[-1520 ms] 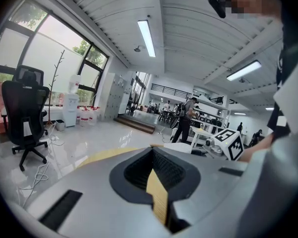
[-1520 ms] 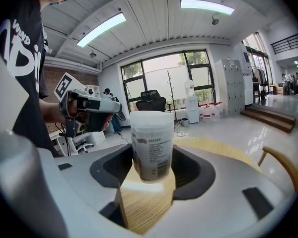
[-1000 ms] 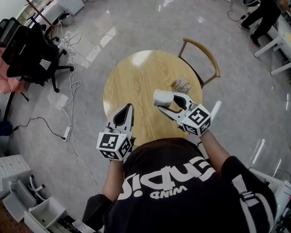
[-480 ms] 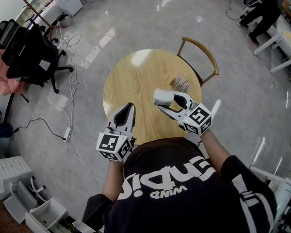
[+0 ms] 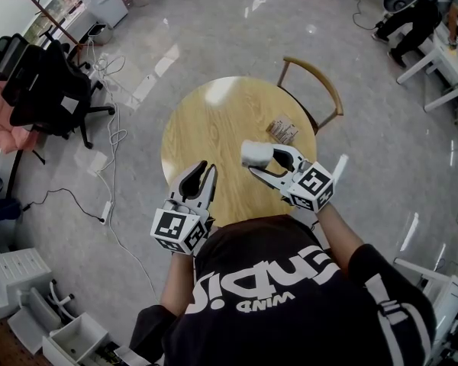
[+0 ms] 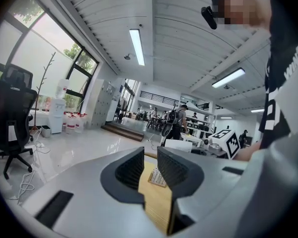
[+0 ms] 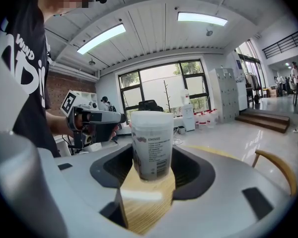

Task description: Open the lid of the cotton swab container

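The cotton swab container (image 5: 256,154) is a white tub with a printed label, and its lid (image 7: 151,118) sits on top. My right gripper (image 5: 264,159) is shut on the container (image 7: 150,148) and holds it upright above the round wooden table (image 5: 214,120). My left gripper (image 5: 200,169) hovers over the table's near left edge, well apart from the container. Its jaws have just been opening and stand a narrow gap apart, with nothing between its fingertips (image 6: 134,165).
A small printed packet (image 5: 284,130) lies on the table's far right part. A wooden chair (image 5: 320,90) stands behind the table. Black office chairs (image 5: 46,90) and cables are on the floor to the left. Desks and a person are at the far right.
The left gripper's jaws, shut in the earlier frames, now stand slightly apart. The right gripper and the container have stayed where they were.
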Demonstrator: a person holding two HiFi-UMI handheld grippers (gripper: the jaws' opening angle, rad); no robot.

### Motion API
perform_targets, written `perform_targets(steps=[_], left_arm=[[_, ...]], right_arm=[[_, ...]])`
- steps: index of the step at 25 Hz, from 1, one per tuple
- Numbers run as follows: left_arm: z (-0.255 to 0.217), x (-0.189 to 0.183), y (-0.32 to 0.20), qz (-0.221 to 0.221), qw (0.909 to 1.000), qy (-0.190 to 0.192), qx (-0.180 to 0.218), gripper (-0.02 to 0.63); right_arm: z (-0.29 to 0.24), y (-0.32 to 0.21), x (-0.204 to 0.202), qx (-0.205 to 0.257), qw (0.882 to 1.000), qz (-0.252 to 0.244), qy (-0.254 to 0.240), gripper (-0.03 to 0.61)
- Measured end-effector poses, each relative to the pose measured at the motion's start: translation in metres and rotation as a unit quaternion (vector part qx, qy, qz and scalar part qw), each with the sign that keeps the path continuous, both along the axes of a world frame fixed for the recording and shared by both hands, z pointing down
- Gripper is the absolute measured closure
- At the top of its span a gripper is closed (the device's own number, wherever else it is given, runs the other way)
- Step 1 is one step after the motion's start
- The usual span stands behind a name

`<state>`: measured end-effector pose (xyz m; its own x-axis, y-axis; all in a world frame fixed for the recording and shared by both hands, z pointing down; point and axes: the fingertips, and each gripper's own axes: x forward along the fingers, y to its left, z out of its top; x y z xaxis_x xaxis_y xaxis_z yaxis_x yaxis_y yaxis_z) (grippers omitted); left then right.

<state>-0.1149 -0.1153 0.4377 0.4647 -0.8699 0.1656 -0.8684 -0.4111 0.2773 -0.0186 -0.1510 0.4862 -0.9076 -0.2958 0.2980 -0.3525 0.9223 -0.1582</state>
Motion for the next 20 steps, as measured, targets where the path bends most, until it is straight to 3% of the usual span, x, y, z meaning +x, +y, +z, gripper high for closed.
perform_targets(steps=[7, 20], left_arm=[[-0.002, 0.011, 0.001, 0.025, 0.9997, 0.002, 0.007, 0.416], [-0.009, 0.035, 0.004, 0.126, 0.992, -0.006, 0.004, 0.365]], right_arm=[[-0.001, 0.004, 0.003, 0.001, 1.0, -0.007, -0.001, 0.344], [-0.011, 0.014, -0.001, 0.005, 0.999, -0.031, -0.011, 0.345]])
